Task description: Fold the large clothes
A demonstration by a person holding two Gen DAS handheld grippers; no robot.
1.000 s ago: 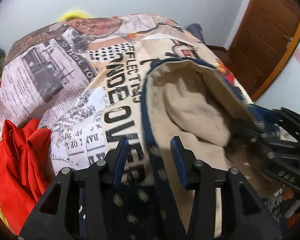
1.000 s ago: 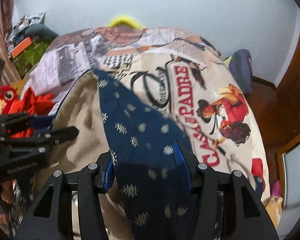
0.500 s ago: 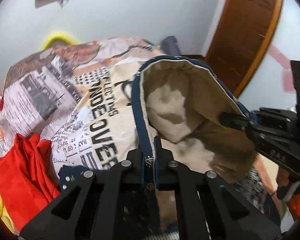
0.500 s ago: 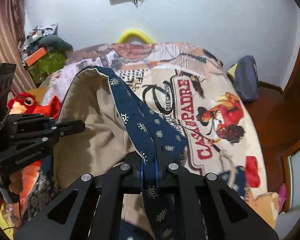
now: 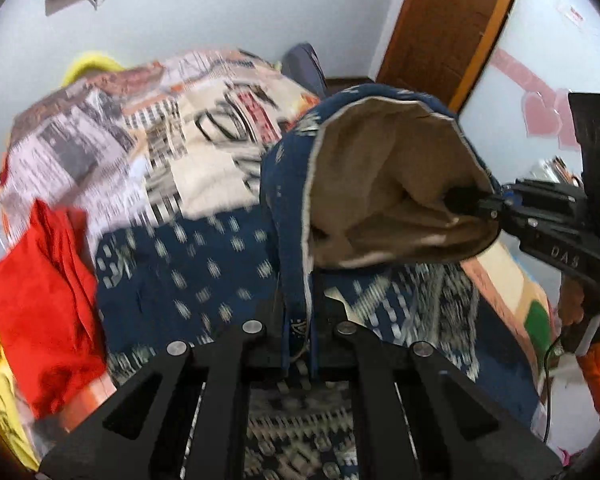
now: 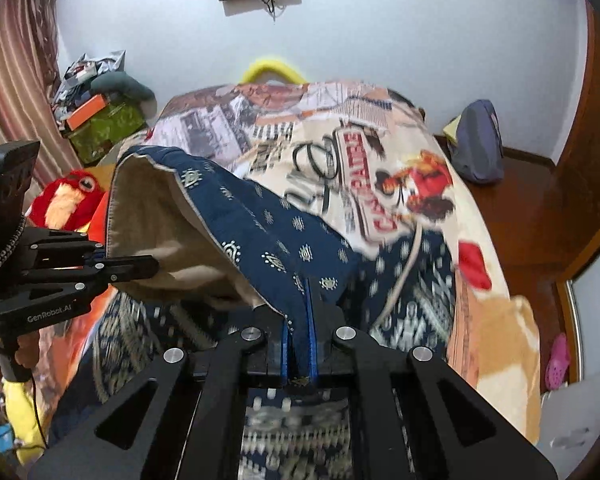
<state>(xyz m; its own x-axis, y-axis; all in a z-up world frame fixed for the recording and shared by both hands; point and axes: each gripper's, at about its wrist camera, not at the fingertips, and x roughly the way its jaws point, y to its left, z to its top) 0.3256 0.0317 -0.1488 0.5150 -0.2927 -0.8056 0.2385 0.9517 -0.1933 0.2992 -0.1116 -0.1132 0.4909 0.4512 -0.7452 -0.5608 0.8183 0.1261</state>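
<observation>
**Item: navy patterned garment, held at two points above a bed**

Left gripper (image 5: 300, 330): jaws were narrowed right down, pinching the navy hem of the garment (image 5: 188, 264). Directly ahead of its fingers the cloth rose in a loop, tan lining (image 5: 384, 184) facing inward. To its left front lay a red cloth (image 5: 40, 300), crumpled on the bed edge. To its right front the right gripper (image 5: 466, 200) was seen side-on, its tips buried in the same fabric.

Right gripper (image 6: 299, 354): jaws were likewise clamped tight on a navy fold of the garment (image 6: 276, 240), blue pads (image 6: 311, 336) flanking the cloth. The fabric climbed away ahead and to its left, lining (image 6: 156, 220) exposed. The left gripper (image 6: 146, 268) stood to its left, tips against the tan side.

Garment position: lifted clear between both tools, lower portion draped beneath them over the printed bedspread (image 6: 380, 168).

Other entries: red plush toy (image 6: 70, 200) far left of the right tool; dark bag (image 6: 480, 148) on the floor far right ahead; wooden door (image 5: 448, 20) ahead and right of the left tool.
</observation>
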